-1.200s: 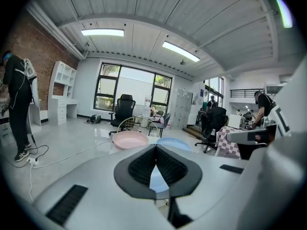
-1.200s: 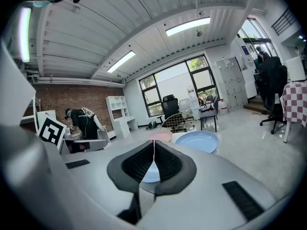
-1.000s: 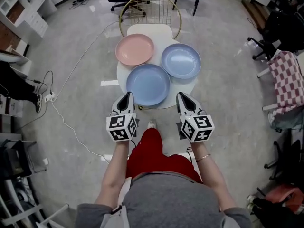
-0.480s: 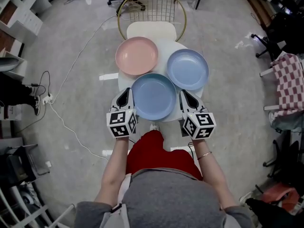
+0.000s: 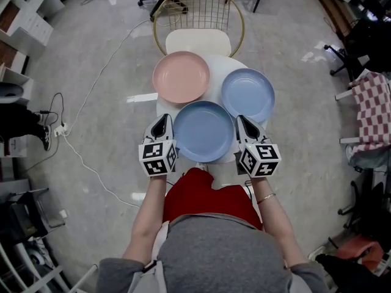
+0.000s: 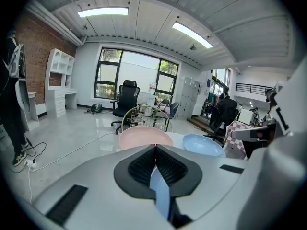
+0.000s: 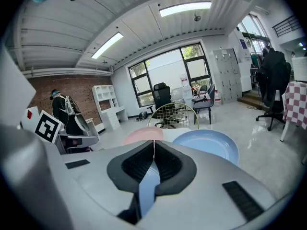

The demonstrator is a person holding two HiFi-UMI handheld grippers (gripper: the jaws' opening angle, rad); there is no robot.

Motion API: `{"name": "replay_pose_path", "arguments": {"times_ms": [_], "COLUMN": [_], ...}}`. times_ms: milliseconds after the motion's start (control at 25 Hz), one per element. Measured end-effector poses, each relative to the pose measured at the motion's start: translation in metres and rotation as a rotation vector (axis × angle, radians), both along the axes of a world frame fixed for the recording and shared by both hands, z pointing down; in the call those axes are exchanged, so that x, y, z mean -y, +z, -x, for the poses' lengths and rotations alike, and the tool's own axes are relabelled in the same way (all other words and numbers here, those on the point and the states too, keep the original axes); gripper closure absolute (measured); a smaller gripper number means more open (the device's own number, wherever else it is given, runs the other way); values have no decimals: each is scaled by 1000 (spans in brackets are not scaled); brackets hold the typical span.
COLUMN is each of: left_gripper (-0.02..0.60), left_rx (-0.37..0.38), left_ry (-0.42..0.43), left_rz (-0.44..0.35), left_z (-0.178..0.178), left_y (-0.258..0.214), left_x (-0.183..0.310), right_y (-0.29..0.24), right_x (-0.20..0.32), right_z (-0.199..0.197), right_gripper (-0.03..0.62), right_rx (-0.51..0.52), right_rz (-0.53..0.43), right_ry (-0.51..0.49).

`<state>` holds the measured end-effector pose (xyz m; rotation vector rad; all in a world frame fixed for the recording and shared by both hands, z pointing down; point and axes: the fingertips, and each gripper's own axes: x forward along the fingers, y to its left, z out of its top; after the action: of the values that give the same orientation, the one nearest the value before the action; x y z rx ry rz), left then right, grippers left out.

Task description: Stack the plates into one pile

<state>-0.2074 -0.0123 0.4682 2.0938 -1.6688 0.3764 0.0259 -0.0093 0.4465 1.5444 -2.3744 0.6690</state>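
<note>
Flanking the darker blue plate point(image 5: 204, 131) at the desk's near edge now: left tool point(image 5: 163, 121) just beside its left rim, right tool point(image 5: 242, 121) just beside its right rim. A second ago both tools hung short of the near edge, so they have come forward and slightly down. Both tools have their jaws pressed together with nothing gripped, same as before. Pink plate point(image 5: 181, 77) sits at the far-left edge and pale blue plate point(image 5: 247, 94) at the right edge. All three lie flat and separate on the desk point(image 5: 215, 71), none moved. Stacking not started; this looks like the approach to a two-sided pickup of the near plate. Jaws probably have to open before taking a rim. Chair point(image 5: 198, 41) stands past the far edge.
</note>
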Motion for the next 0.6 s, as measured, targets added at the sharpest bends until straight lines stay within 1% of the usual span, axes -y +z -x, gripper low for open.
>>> {"name": "replay_pose_path", "arguments": {"times_ms": [160, 440, 600], "left_gripper": [569, 569, 569], "left_rx": [-30, -11, 1], "left_ry": [10, 42, 46], "left_rz": [-31, 13, 28], "left_z": [11, 9, 9], "left_y": [-3, 15, 21], "left_x": [3, -1, -3], "right_y": [5, 20, 27], "right_x": [1, -11, -13], "right_z": [9, 3, -2], "right_gripper": [565, 565, 565], "right_rx": [-21, -65, -76], "right_rz": [9, 55, 70], "right_ry": [9, 29, 39]}}
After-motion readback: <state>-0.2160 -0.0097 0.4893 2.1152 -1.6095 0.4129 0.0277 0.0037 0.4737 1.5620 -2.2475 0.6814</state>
